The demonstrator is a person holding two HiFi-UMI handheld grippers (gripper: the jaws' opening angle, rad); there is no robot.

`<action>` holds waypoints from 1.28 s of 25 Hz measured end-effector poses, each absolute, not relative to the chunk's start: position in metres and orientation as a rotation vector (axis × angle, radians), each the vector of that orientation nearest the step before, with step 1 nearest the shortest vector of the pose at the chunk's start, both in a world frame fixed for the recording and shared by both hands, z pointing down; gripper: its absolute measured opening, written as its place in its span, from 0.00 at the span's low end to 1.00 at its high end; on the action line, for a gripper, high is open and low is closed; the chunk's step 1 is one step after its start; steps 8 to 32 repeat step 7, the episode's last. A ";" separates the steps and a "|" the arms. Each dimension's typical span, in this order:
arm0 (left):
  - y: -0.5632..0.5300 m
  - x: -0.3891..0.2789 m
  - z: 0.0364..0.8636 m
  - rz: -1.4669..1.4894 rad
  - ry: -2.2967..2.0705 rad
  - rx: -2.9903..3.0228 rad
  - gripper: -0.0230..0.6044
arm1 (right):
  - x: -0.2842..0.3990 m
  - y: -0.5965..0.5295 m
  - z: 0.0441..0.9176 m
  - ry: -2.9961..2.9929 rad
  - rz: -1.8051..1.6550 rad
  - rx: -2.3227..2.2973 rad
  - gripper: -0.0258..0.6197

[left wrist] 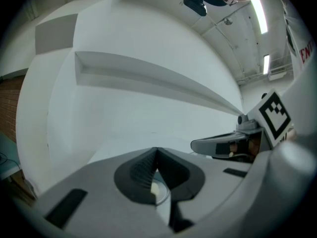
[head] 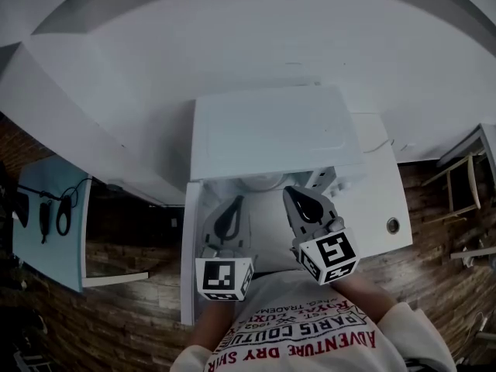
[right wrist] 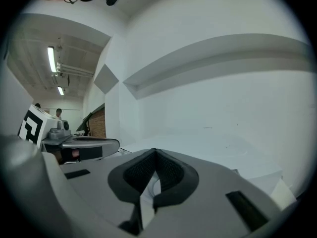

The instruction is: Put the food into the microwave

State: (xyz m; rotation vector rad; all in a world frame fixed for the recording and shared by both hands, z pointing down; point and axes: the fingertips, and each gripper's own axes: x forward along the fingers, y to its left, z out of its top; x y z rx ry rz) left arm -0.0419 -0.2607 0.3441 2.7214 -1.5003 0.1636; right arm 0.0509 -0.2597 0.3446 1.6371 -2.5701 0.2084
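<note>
**Head view with both gripper views.** The microwave (head: 271, 134) was seen from above, set toward the near edge of the white bench (head: 376, 200). A white panel (head: 188, 254) at its left side was judged to be the door, standing open.

The left gripper (left wrist: 157, 155) and the right gripper (right wrist: 155, 156) were held side by side and nearly level before the open front. In each gripper view the jaws were closed tip to tip, and nothing was seen pinched between the pads.

A pale round dish (head: 267, 181), taken to carry the food, was seen at the mouth of the microwave, between and just beyond the two grippers. A glassy rim and a pale lump were glimpsed through the gap under the left jaws, but contact with them could not be settled.

The step in hand was judged to be the seating of the dish inside the cavity. It would be done well if:
- the dish were kept level;
- it were pushed evenly from both sides with closed jaws, so that it neither turned nor tipped;
- it were brought to the middle of the cavity floor, clear of the door's sweep.

The grippers were then to be drawn straight back, so that the rim was not caught.
</note>
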 end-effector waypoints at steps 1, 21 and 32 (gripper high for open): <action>-0.261 -0.043 0.345 0.163 -1.501 2.719 0.04 | 0.050 -0.260 0.346 -2.570 0.211 1.632 0.06; -0.267 -0.040 0.344 0.170 -1.493 2.727 0.04 | 0.049 -0.269 0.350 -2.562 0.248 1.627 0.06; -0.267 -0.040 0.344 0.170 -1.493 2.727 0.04 | 0.049 -0.269 0.350 -2.562 0.248 1.627 0.06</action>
